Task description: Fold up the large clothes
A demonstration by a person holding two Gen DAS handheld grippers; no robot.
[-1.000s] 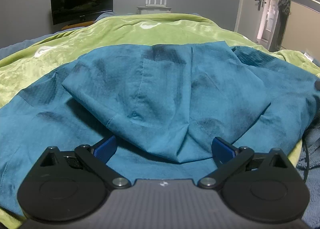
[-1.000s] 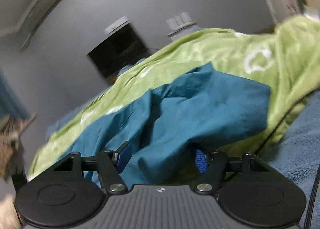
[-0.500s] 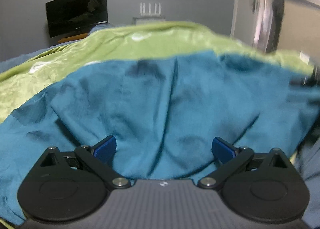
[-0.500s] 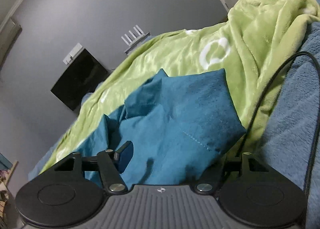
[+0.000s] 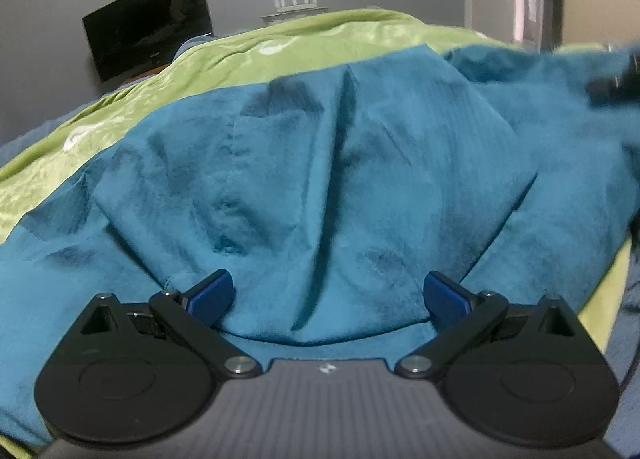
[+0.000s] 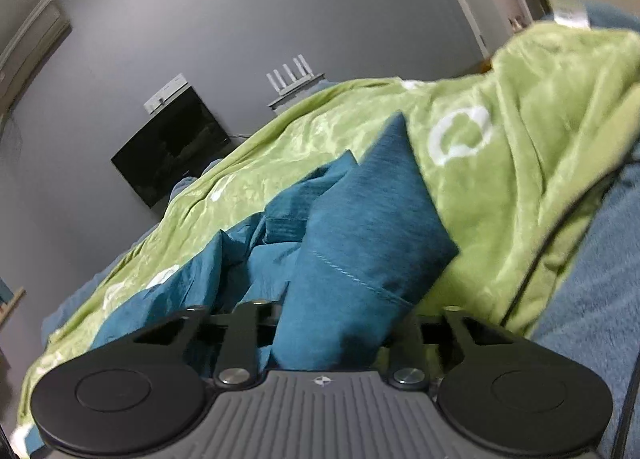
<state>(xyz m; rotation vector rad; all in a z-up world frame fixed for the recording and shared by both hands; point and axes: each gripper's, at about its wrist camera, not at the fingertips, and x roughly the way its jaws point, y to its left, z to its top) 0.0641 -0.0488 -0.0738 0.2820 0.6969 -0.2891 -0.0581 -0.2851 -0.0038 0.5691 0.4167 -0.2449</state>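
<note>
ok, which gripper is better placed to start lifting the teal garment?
Right gripper: a corner of the teal garment sits between its closing jaws. Left gripper is open, its pads not gripping the cloth between them.

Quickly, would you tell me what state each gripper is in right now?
Left gripper: open, teal garment between its jaws.
Right gripper: closing on the garment's corner.

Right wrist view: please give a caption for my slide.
Right gripper closing on a teal garment corner, over a green blanket.
</note>
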